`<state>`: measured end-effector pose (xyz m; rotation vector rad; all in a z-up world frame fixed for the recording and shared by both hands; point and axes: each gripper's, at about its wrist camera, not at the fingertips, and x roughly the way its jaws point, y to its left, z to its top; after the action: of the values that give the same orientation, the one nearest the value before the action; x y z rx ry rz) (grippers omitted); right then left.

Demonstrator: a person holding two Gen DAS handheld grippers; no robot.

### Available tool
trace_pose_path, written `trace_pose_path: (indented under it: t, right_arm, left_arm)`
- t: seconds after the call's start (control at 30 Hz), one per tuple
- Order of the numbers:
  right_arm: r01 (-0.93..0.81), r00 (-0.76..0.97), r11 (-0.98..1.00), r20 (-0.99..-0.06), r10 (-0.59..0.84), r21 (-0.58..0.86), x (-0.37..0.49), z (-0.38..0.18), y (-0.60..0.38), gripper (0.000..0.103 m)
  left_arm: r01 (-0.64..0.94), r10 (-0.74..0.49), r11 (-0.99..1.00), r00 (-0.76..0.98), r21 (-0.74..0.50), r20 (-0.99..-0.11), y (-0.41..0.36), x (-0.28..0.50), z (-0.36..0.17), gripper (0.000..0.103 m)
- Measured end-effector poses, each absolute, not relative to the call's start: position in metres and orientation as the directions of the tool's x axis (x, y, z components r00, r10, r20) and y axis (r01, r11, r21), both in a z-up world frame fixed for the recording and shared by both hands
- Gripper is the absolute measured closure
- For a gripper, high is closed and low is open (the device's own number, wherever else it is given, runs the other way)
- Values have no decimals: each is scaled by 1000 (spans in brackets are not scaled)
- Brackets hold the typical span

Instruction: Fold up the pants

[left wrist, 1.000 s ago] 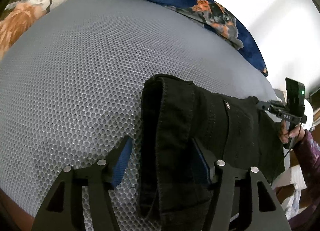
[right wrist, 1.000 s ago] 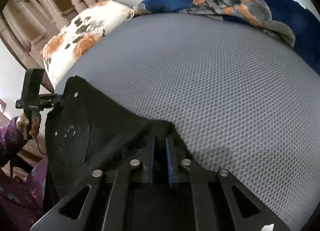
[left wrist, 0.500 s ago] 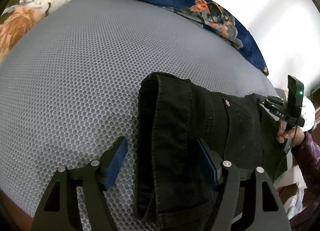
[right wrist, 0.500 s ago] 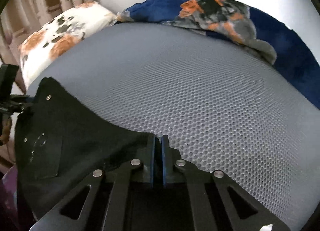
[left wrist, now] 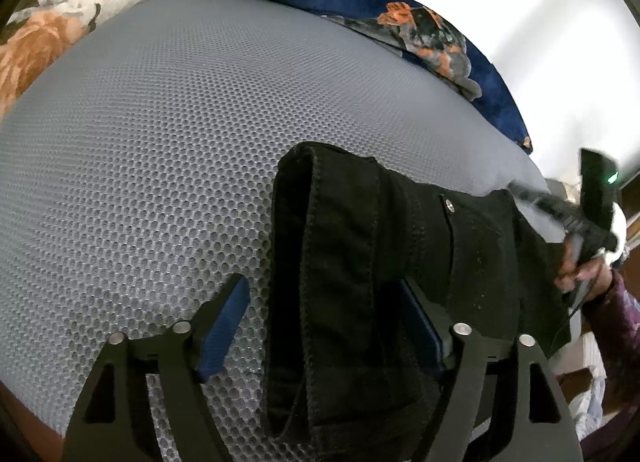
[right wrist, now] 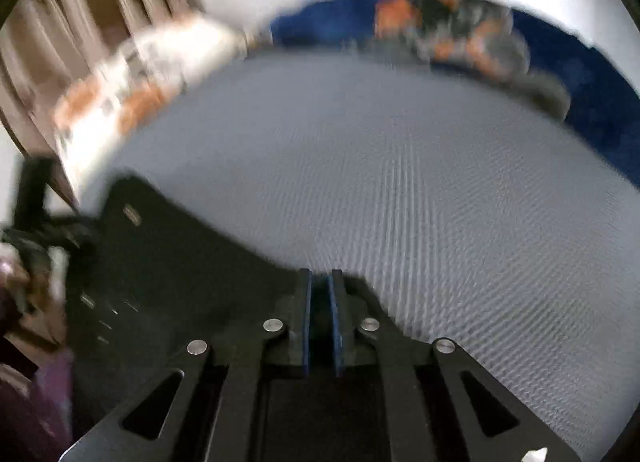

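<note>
Item: black pants (left wrist: 360, 282), folded into a thick band on the grey mesh bed (left wrist: 160, 142); lower centre to right of the left view, lower left of the right view.

Left gripper (left wrist: 324, 326): fingers (left wrist: 224, 322) wide, just been opening; the folded edge lies between them, left pad clear of the cloth, right pad (left wrist: 420, 322) against or just beside it. Not pinched.

Right gripper (right wrist: 320, 294): fingers narrow, closed at the pants' edge in the lower centre. The view is smeared, so cloth between the pads is probable, not certain.

Surroundings: blue flowered blanket (left wrist: 400, 22) along the top, flowered pillow (left wrist: 60, 22) at upper left.

Risks:
- With the left side let go, a pull from the right could drag the whole stack and spring the fold open.
- Thick seams may slip from a narrow pinch, dropping the corner short.
- The left fingers could snag the upper layer when lifting away and skew it.
- The mesh may catch the cloth and bunch the under layer.
</note>
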<state>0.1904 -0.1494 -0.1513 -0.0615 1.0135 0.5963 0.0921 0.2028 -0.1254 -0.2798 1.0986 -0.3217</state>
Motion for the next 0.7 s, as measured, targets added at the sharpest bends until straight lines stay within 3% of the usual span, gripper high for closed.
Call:
trace_pose_path:
  t: [0.13,0.2,0.27,0.4,0.5,0.7]
  right_arm:
    - [-395,414,865,-781,467,308,203,-148,-161,103]
    - [-389,451,857,-741,497,338,192,-133,-159,95]
    - [-396,492,857,-712,502,331,177,-115,-155,95]
    - [-550,363,743,-692,624,382,129,-97,-100,92]
    - [-659,264,668,-724,637,346,97,-95,-42,75]
    - [-761,165,562,-741,651,324,55,-97,47,73]
  left_arm:
    - [157,-386,922,413,-354,-824,197,92,-125,18]
    - [171,-379,925,407,-339,-831,195,92,-125,18]
    - [166,-397,918,393,-360,-830,199,94,-124,18]
    - [81,-431,895,408,-438,-805,228,102,-117,18]
    - [8,-476,849,446,-528,-758,259,102,-108,18]
    - [-17,-352,913,478,-409,-805,285,84,-91,18]
